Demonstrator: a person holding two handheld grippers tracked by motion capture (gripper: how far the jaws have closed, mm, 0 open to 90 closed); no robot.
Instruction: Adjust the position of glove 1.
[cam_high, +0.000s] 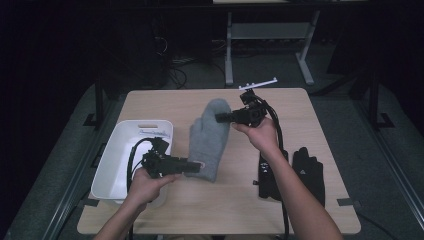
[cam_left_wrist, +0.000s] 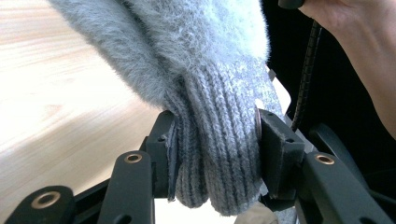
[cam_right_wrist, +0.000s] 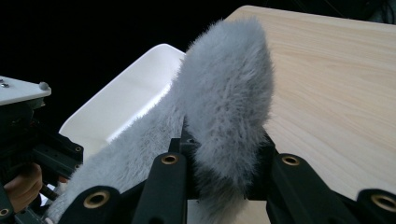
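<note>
A fuzzy grey mitten (cam_high: 208, 137) is stretched between my two grippers above the wooden table (cam_high: 310, 210). My left gripper (cam_high: 196, 167) is shut on its ribbed cuff (cam_left_wrist: 219, 154), which sits pinched between both pads in the left gripper view. My right gripper (cam_high: 218, 117) is shut on the rounded fingertip end (cam_right_wrist: 229, 116) of the mitten. The mitten hangs off the tabletop, its length running from the near left to the far right.
A white plastic bin (cam_high: 116, 165) stands at the table's left side, beside my left hand. A black glove (cam_high: 310, 172) and another dark item (cam_high: 267, 177) lie at the right near the front edge. A white strip (cam_high: 257, 84) rests behind the table's far edge.
</note>
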